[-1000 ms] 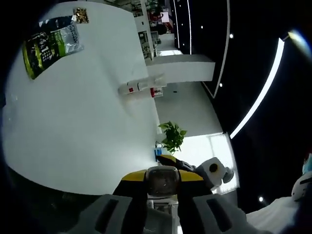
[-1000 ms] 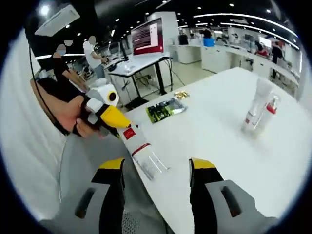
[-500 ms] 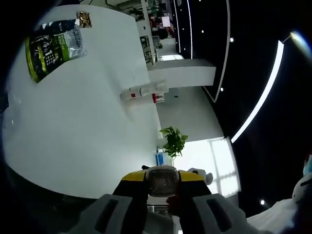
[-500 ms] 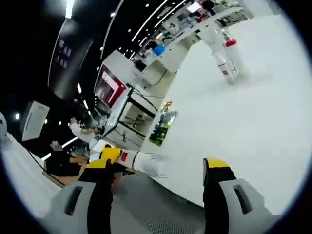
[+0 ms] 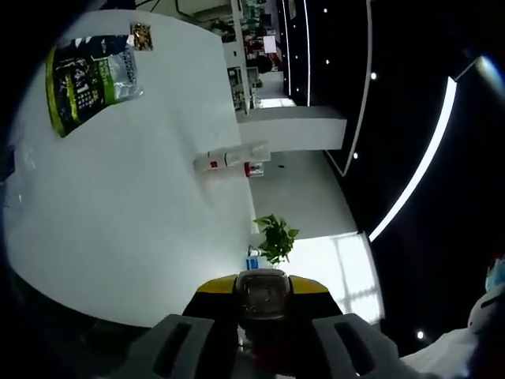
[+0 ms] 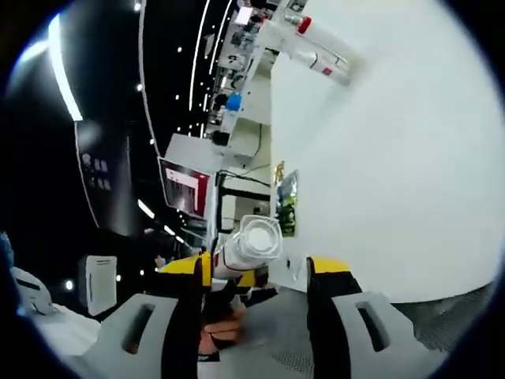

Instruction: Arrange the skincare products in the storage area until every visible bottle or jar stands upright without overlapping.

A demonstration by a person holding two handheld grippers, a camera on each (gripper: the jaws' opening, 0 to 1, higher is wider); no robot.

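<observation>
A white tube with a red label is held in my left gripper (image 5: 264,316), shut on it; its clear end (image 5: 264,294) shows between the jaws. In the right gripper view the same tube (image 6: 251,241) points end-on at the camera, held by the left gripper (image 6: 225,270) with a hand under it. It lies between the spread jaws of my open right gripper (image 6: 256,270), close to the left jaw and not gripped by it. Two white bottles (image 5: 229,158) with red marks stand together far across the white table (image 5: 134,213); they are the bottles (image 6: 316,47) at the top of the right gripper view.
A green printed packet (image 5: 87,75) and a small gold wrapper (image 5: 142,35) lie at the table's far corner. The packet (image 6: 286,213) sits near the table edge (image 6: 272,158). Beyond are desks, a potted plant (image 5: 272,237) and a monitor (image 6: 185,189).
The right gripper view has rolled and swung, so the tube now faces it end-on between its jaws instead of lying sideways. The left gripper view has barely shifted.
</observation>
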